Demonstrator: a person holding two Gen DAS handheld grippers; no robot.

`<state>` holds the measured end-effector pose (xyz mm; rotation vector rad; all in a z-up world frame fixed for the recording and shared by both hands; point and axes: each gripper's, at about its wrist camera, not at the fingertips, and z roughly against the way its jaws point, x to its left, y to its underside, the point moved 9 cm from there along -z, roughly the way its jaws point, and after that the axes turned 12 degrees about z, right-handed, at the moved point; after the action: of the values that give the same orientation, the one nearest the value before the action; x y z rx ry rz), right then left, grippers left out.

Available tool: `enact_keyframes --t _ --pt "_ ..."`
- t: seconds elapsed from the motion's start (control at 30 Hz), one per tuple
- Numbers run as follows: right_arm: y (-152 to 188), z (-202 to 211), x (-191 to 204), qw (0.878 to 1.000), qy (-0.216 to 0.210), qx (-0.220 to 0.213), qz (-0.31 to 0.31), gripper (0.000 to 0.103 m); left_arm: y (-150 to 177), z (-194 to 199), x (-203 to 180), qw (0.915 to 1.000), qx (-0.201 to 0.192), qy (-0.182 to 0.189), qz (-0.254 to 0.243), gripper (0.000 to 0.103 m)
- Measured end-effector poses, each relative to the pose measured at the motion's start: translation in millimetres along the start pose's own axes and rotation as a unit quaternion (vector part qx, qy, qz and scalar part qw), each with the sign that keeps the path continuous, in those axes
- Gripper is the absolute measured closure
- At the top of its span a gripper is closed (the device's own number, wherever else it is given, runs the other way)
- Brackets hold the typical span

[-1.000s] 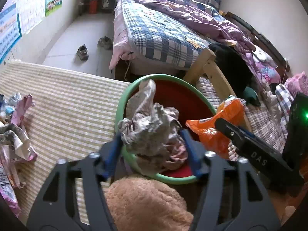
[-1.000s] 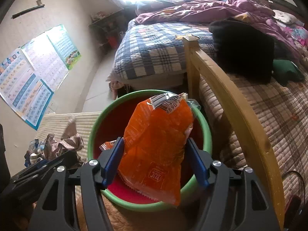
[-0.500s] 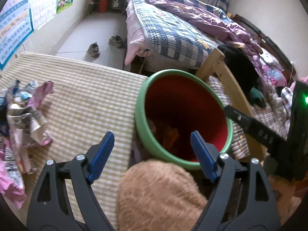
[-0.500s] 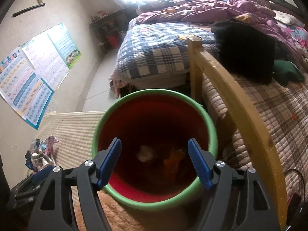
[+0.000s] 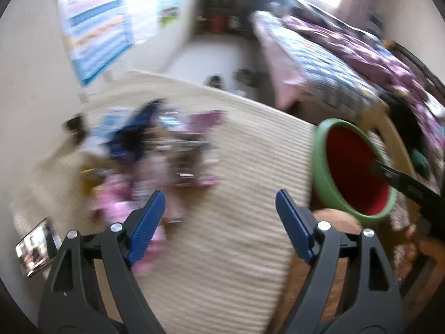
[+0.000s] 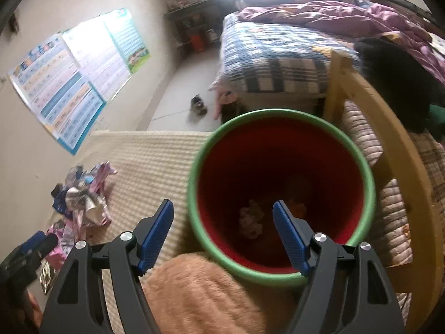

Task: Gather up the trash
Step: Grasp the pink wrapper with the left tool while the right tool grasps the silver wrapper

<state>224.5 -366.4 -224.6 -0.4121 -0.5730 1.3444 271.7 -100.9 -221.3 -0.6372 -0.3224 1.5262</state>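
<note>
Red bin (image 6: 281,183): crumpled trash inside
Left gripper (image 5: 219,222): wide, empty, left of bin
Right gripper (image 6: 222,228): wide, empty, over bin rim

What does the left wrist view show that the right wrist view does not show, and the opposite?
Only the left wrist view shows the open, empty left gripper and the right gripper's black finger across the bin. Only the right wrist view shows the open, empty right gripper and the crumpled paper at the bin's bottom. Both show the green-rimmed red bin, the wrapper pile and the striped mat.
</note>
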Motion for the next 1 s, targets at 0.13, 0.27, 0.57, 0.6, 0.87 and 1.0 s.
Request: enact_keyframes --t 0.13,0.27,0.57,0.6,0.87,1.0 --pt "3.8 -5.2 16.9 1.000 -0.012 0.008 0.013 0.031 1.7 -2.4 59.8 0.9972 0.002 -0.048 0.057 0.024" --pt "7.8 -8.2 31.2 0.999 -0.020 0.016 0.025 0.031 12.4 -13.9 93.1 0.9927 0.030 -0.057 0.102 0.032" --pt "12.2 -8.4 47.5 0.998 -0.027 0.022 0.043 0.031 30.2 -24.1 76.2 0.9940 0.061 -0.025 0.087 0.070" --pt "13.0 -9.0 49.1 0.998 -0.028 0.024 0.044 0.031 31.6 -24.1 75.0 0.9941 0.062 -0.023 0.087 0.070" --pt "16.5 -11.7 55.5 0.998 -0.035 0.029 0.049 0.031 36.9 -5.4 63.2 0.9956 0.056 -0.001 0.075 0.071" --pt "19.2 -13.8 56.1 0.998 -0.037 0.032 0.049 0.031 50.8 3.8 52.9 0.9962 0.066 0.012 0.056 0.071"
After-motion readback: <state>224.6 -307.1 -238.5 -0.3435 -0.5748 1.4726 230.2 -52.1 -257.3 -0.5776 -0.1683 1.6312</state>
